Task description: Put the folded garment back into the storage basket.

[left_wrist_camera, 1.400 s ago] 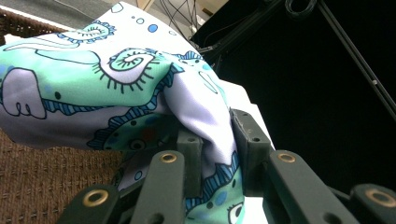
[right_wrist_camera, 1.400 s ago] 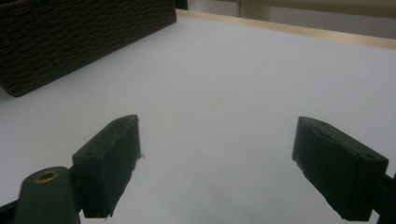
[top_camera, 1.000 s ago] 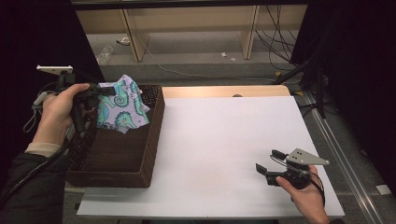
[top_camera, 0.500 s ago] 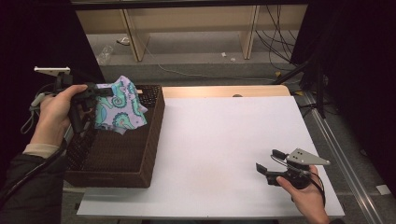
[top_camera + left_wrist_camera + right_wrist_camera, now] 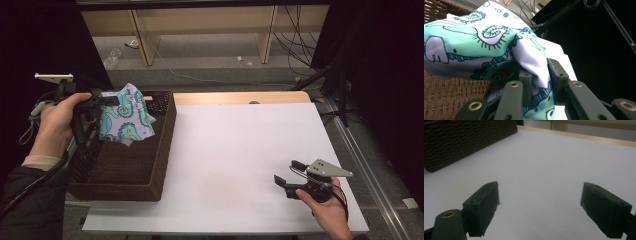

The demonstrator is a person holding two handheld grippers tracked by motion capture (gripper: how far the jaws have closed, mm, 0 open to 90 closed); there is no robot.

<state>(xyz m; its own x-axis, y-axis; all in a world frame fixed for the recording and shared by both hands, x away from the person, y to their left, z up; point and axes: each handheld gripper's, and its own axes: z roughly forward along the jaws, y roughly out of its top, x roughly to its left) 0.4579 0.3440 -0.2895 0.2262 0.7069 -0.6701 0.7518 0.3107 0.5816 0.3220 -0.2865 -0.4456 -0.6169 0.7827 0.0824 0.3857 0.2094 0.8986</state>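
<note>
Item: patterned cloth (image 5: pixel 125 120), seahorse print in green and lilac, held bunched above the far left corner of the wicker basket (image 5: pixel 160 150).

Holder: left gripper (image 5: pixel 92 107), fingers (image 5: pixel 525 82) clamped on a fold of the cloth; the fabric bulges out between them in the left gripper view. The rest hangs away from the fingers, toward the basket's interior and down; its lowest corner seems to touch or nearly touch the basket floor, though the angle leaves this unsure.

Long axis: roughly upright, from clamped fold to hanging corner.

Other gripper: right gripper (image 5: pixel 292 180), fingers (image 5: pixel 482 205) wide apart with nothing between them, low over the near right of the white worktop (image 5: pixel 240 150), well apart from cloth and basket. The left hand (image 5: pixel 52 125) is by far the nearer.

Change from the earlier frames: almost none. Cloth, basket and both grippers sit where they were; the grip is unchanged.
</note>
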